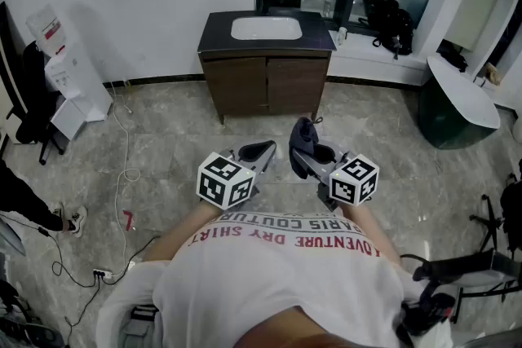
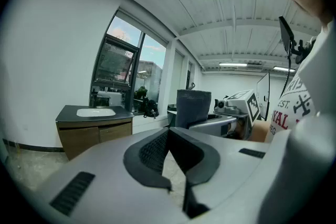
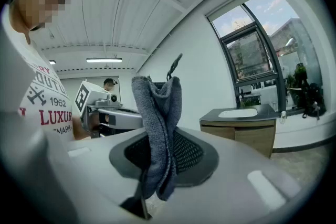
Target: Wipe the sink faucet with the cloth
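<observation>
Above floor (image 1: 163, 151), right gripper (image 3: 157, 152) clamping upright cloth (image 3: 157, 107)

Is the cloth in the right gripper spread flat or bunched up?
Bunched up: the cloth stands folded upright, pinched by the right gripper.

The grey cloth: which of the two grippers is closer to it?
Right. The right gripper is shut on the cloth, which sticks up from between its jaws. The left gripper is alongside, shut and empty, not touching the cloth.
</observation>
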The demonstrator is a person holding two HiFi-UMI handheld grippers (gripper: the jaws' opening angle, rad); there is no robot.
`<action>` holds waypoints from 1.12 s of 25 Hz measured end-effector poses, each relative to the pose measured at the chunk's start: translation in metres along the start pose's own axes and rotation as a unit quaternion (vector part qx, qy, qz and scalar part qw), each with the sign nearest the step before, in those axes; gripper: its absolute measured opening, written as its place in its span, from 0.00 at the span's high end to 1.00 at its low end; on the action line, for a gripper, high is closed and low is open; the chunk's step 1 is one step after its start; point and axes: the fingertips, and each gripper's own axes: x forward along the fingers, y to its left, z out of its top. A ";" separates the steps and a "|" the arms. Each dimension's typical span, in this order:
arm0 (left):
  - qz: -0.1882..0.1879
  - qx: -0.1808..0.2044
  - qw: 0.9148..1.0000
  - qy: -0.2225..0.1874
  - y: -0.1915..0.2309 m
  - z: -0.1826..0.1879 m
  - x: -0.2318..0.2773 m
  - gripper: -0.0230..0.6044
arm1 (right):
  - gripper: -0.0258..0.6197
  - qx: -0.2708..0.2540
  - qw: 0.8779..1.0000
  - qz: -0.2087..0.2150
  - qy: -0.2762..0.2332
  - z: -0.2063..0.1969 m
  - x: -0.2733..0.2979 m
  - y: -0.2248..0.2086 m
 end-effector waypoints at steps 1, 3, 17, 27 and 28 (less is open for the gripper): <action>0.000 0.001 1.000 0.000 0.001 0.001 0.000 0.96 | 0.84 0.000 1.000 0.001 0.000 0.000 0.001 0.000; 0.000 0.003 1.000 0.000 0.002 0.001 0.001 0.96 | 0.84 -0.001 1.000 0.002 0.000 0.001 0.002 -0.001; -0.008 0.001 1.000 0.016 0.047 0.006 0.045 0.96 | 0.84 -0.007 1.000 0.000 0.011 0.004 0.037 -0.054; -0.015 -0.036 0.998 0.042 0.201 -0.013 0.126 0.96 | 0.84 0.039 0.998 -0.010 0.038 -0.022 0.159 -0.170; -0.016 -0.038 0.998 0.046 0.223 -0.011 0.139 0.96 | 0.84 0.042 0.998 -0.010 0.039 -0.020 0.177 -0.189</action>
